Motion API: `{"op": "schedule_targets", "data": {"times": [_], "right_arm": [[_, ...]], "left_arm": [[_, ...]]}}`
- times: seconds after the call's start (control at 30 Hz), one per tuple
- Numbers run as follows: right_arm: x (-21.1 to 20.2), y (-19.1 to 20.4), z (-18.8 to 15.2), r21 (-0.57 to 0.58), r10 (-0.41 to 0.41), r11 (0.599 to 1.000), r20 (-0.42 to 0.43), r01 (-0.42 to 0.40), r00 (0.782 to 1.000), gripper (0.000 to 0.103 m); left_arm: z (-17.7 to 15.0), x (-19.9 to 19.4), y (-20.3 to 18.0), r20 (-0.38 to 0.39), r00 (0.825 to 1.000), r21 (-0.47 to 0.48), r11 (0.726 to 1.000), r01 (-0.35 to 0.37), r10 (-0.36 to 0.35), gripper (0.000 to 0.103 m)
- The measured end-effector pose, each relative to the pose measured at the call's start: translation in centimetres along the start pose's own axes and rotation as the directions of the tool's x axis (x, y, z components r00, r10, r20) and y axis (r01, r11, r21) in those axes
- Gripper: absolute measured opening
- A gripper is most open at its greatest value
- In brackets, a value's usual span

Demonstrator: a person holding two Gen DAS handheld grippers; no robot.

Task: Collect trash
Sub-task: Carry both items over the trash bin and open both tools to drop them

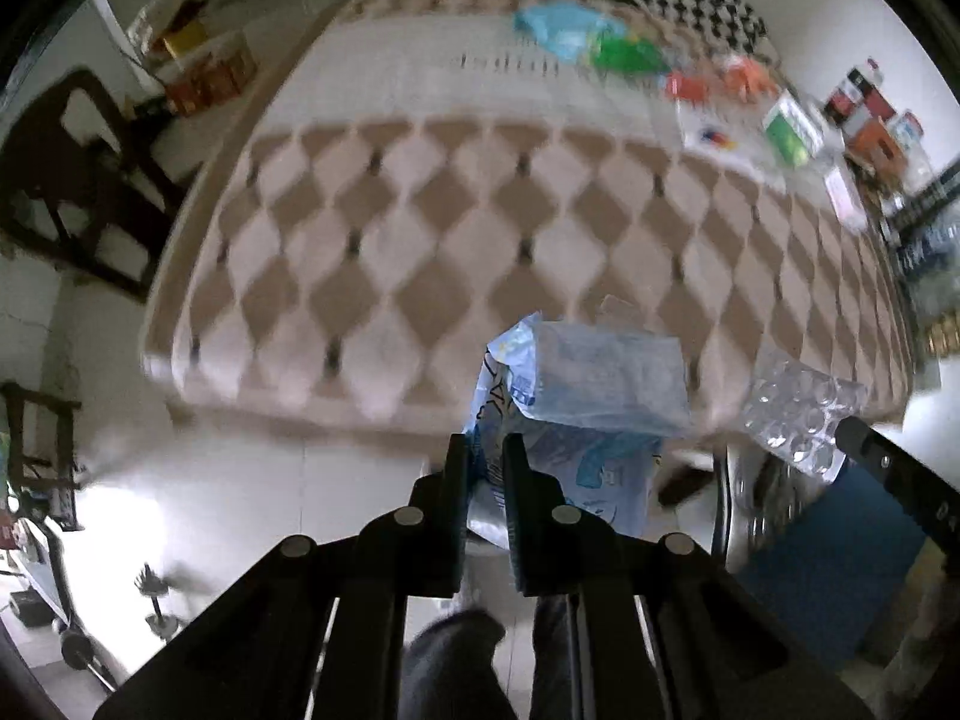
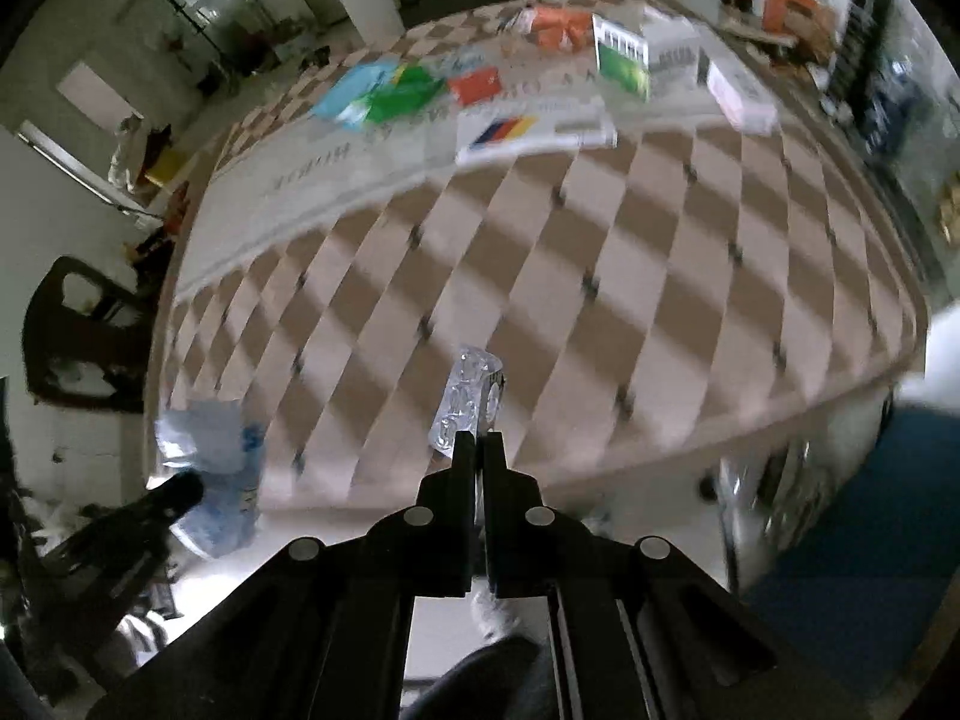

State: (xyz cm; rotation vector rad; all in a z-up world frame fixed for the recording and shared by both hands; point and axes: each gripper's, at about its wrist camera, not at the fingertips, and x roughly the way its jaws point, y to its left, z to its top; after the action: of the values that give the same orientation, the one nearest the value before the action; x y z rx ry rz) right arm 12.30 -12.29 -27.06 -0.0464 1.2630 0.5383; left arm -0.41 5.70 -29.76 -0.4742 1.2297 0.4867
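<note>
My left gripper [image 1: 485,450] is shut on a crumpled pale blue plastic bag [image 1: 588,396] and holds it off the near edge of the bed; the bag also shows in the right wrist view [image 2: 216,468], with the left gripper [image 2: 180,495] below it. My right gripper [image 2: 478,443] is shut on a clear blister tray [image 2: 468,402], which also shows at the right of the left wrist view [image 1: 798,414]. More wrappers and cartons lie on the far side of the bed: blue [image 2: 354,90], green [image 2: 402,93], orange [image 2: 555,27].
A bed with a brown-and-white diamond cover [image 1: 420,240] fills both views. A white sheet with a flag print [image 2: 528,132] and boxes [image 2: 621,57] lie on it. A dark chair [image 1: 78,180] stands left. A metal bin [image 1: 750,510] and blue mat [image 1: 834,564] are at lower right.
</note>
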Motion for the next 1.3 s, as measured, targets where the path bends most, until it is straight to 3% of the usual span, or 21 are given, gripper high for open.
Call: {"op": "schedule_targets", "data": {"times": [0.17,0.23,0.43,0.63,0.83,0.9,0.93,0.97,1.0,1.03,1.1,1.13,1.2,1.23,1.3], "right_arm": [[1.6,0.5,-9.0,0.028,0.029,0.999,-0.120,-0.026,0.992,0.002],[3.5,0.1,-11.5,0.035,0.029,0.999,-0.170,-0.023,0.985,0.002],[14.9,-2.5,-17.8,0.093,0.011,0.996,-0.308,0.018,0.951,0.002],[26.5,-4.6,-20.2,0.113,0.015,0.993,-0.358,0.027,0.933,0.002],[36.7,-6.5,-20.3,0.142,0.050,0.990,-0.366,0.002,0.929,0.002],[39.8,-6.7,-20.5,0.138,0.047,0.990,-0.373,0.005,0.926,0.003],[40.8,-6.7,-20.5,0.136,0.053,0.991,-0.377,-0.001,0.925,0.003],[42.3,-6.8,-20.7,0.133,0.058,0.991,-0.394,-0.006,0.917,0.003],[43.9,-7.0,-20.9,0.128,0.052,0.992,-0.413,0.001,0.909,0.009],[44.7,-7.1,-21.2,0.128,0.054,0.992,-0.423,0.001,0.904,0.026],[45.4,-7.2,-21.7,0.125,0.045,0.992,-0.430,0.010,0.902,0.055],[45.6,-7.3,-21.8,0.120,0.038,0.993,-0.430,0.016,0.902,0.057],[45.3,-7.1,-22.1,0.085,0.003,0.996,-0.431,0.037,0.902,0.066],[44.8,-6.8,-22.2,0.065,-0.015,0.997,-0.428,0.047,0.904,0.083],[43.8,-6.1,-22.3,-0.012,-0.092,0.995,-0.414,0.096,0.906,0.102]], "left_arm": [[-6.1,3.9,1.7,-0.128,0.992,0.017,1.000,0.013,-0.011,0.008],[-8.0,7.6,2.0,-0.188,0.982,0.014,1.000,0.008,-0.006,0.008],[-10.3,19.1,2.1,-0.296,0.955,-0.005,1.000,0.013,-0.014,0.008],[-10.8,30.5,3.0,-0.337,0.940,-0.072,0.997,0.031,-0.053,0.009],[-10.4,38.4,4.5,-0.366,0.919,-0.163,0.983,0.089,-0.144,0.015],[-10.6,39.9,5.1,-0.382,0.913,-0.165,0.983,0.084,-0.142,0.025],[-10.6,40.1,5.1,-0.382,0.912,-0.165,0.982,0.088,-0.146,0.041],[-10.7,40.1,5.4,-0.380,0.913,-0.169,0.982,0.087,-0.146,0.065],[-10.8,40.2,5.8,-0.373,0.918,-0.172,0.982,0.074,-0.134,0.076],[-10.8,40.0,6.1,-0.363,0.924,-0.173,0.983,0.062,-0.122,0.087],[-11.1,39.7,6.6,-0.364,0.927,-0.166,0.986,0.032,-0.091,0.090],[-11.4,39.1,6.9,-0.362,0.930,-0.159,0.987,0.009,-0.067,0.098],[-12.0,37.7,7.7,-0.348,0.937,-0.142,0.989,-0.030,-0.021,0.100],[-12.2,37.1,7.9,-0.339,0.941,-0.136,0.990,-0.043,-0.005,0.100],[-12.8,35.2,7.9,-0.311,0.949,-0.114,0.990,-0.084,0.045,0.100]]}}
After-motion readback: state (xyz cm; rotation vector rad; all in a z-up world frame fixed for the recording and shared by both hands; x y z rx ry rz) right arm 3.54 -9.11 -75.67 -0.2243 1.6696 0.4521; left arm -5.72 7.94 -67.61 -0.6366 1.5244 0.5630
